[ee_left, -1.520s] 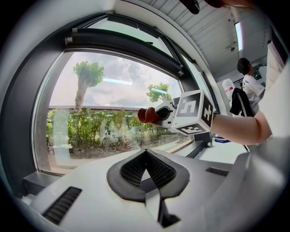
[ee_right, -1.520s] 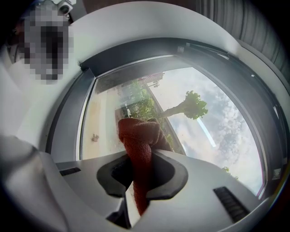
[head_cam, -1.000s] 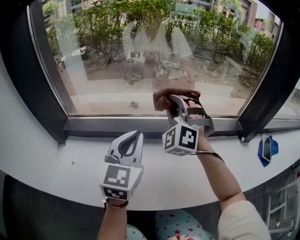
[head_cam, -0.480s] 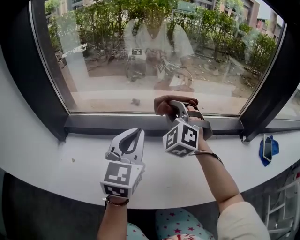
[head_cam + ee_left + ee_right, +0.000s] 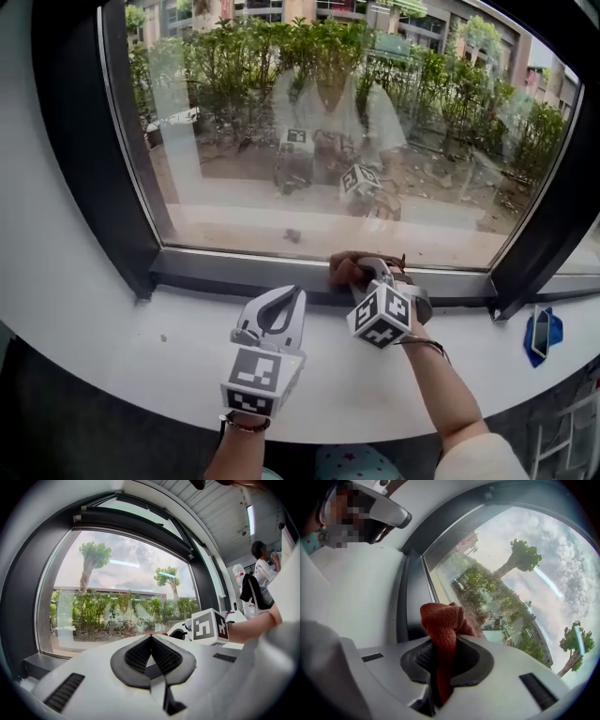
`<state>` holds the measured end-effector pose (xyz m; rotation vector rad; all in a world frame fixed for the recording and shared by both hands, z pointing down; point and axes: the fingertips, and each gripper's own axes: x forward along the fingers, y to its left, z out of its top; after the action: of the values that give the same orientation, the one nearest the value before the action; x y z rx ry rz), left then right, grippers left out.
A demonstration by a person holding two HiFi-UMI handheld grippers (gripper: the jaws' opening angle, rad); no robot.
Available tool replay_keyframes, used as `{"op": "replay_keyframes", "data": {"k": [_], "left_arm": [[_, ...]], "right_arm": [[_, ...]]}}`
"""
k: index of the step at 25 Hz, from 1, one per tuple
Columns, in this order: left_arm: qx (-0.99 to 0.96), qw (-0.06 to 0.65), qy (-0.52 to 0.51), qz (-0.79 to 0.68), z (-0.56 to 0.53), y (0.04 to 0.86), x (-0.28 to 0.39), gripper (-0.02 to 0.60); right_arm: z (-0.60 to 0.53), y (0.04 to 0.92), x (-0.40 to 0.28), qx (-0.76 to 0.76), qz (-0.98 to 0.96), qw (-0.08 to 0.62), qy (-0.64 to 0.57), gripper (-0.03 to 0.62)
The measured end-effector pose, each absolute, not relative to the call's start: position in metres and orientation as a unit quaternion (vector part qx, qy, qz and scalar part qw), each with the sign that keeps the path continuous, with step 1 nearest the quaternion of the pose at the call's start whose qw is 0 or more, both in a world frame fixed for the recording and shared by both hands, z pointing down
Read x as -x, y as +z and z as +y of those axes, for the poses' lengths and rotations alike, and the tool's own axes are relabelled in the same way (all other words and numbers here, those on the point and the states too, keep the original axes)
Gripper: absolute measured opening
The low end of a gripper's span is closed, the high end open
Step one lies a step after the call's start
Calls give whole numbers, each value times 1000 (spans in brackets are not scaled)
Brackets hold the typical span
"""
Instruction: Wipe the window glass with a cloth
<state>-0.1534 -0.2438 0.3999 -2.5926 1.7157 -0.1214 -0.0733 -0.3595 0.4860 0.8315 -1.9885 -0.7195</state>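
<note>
A rust-red cloth (image 5: 443, 625) is bunched between the jaws of my right gripper (image 5: 445, 656), which is shut on it. In the head view that cloth (image 5: 349, 270) presses against the bottom edge of the window glass (image 5: 328, 141), just above the dark frame (image 5: 234, 270), with the right gripper (image 5: 367, 274) behind it. My left gripper (image 5: 284, 302) rests over the white sill (image 5: 122, 356), to the left of the right one, jaws shut with nothing between them. In the left gripper view its pads (image 5: 151, 654) meet, and the glass (image 5: 117, 597) lies ahead.
A blue cloth with a phone on it (image 5: 540, 333) lies at the sill's right end. Dark window frame posts (image 5: 122, 159) stand at the left and right of the pane. A person (image 5: 262, 571) stands in the room behind.
The right gripper with the cloth has slid down the glass to its bottom edge by the frame. The head view has tilted upward. The left gripper stayed on the sill.
</note>
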Motion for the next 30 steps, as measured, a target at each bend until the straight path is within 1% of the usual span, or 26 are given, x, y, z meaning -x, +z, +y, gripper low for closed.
{"op": "replay_keyframes", "data": {"k": [3, 5, 8, 10, 13, 15, 18, 20, 24, 30], "left_arm": [[833, 15, -33, 553, -244, 400, 157, 20], [833, 15, -30, 553, -245, 402, 161, 20], [832, 16, -24, 554, -247, 403, 168, 20], [830, 14, -22, 557, -248, 405, 172, 20], [827, 18, -21, 561, -248, 408, 181, 20], [826, 18, -15, 563, -249, 408, 189, 20], [825, 13, -9, 565, -250, 411, 197, 20], [826, 15, -10, 563, -252, 415, 199, 20], [822, 13, -14, 569, -255, 419, 208, 20], [818, 2, 5, 575, -254, 415, 217, 20]], "right_arm": [[-353, 474, 77, -327, -788, 418, -313, 63], [-345, 440, 82, -339, -782, 392, -347, 63], [-331, 359, 90, -367, -766, 331, -411, 63], [-320, 294, 97, -386, -732, 296, -477, 63], [-305, 196, 108, -418, -630, 262, -600, 63], [-299, 135, 117, -443, -556, 245, -660, 63], [-290, 57, 131, -476, -472, 213, -711, 64], [-287, 19, 142, -490, -438, 198, -727, 64], [-291, -26, 167, -499, -395, 194, -747, 64], [-323, -42, 181, -507, -373, 232, -741, 64]]}}
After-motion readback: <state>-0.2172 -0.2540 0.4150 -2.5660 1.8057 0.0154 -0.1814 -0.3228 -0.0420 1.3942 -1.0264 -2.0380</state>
